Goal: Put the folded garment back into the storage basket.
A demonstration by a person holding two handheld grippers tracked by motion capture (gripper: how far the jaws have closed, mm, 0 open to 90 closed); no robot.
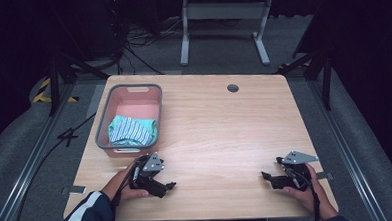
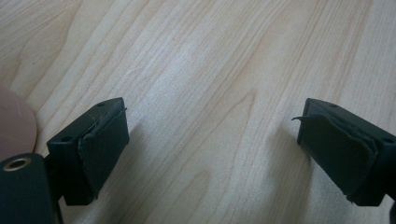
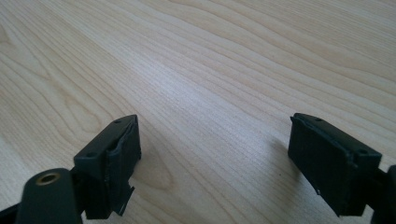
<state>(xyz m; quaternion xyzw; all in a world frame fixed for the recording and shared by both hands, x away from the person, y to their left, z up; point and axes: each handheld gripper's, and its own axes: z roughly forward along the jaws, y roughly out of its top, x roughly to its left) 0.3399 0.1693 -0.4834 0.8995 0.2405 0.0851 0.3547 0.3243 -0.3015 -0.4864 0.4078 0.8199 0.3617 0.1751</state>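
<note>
Striped cloth [image 1: 130,131] lies bunched in the grey basket [image 1: 101,125] on the counter [image 1: 225,134]: likely light, limp, non-slip; best pinched at a raised fold. Left hand-held gripper [image 1: 168,186] and right hand-held gripper [image 1: 265,176] both released, nothing between the jaws.

Pale wood-grain table [image 1: 224,124], smooth with a soft sheen. Grey-rimmed pink plastic basket [image 1: 102,125], matt. Striped teal-and-white cloth [image 1: 131,130], soft and crumpled. Black matt pads [image 2: 103,140] on the left gripper [image 2: 212,144], rubbery, frayed at the edges; right gripper [image 3: 215,158] alike.
</note>
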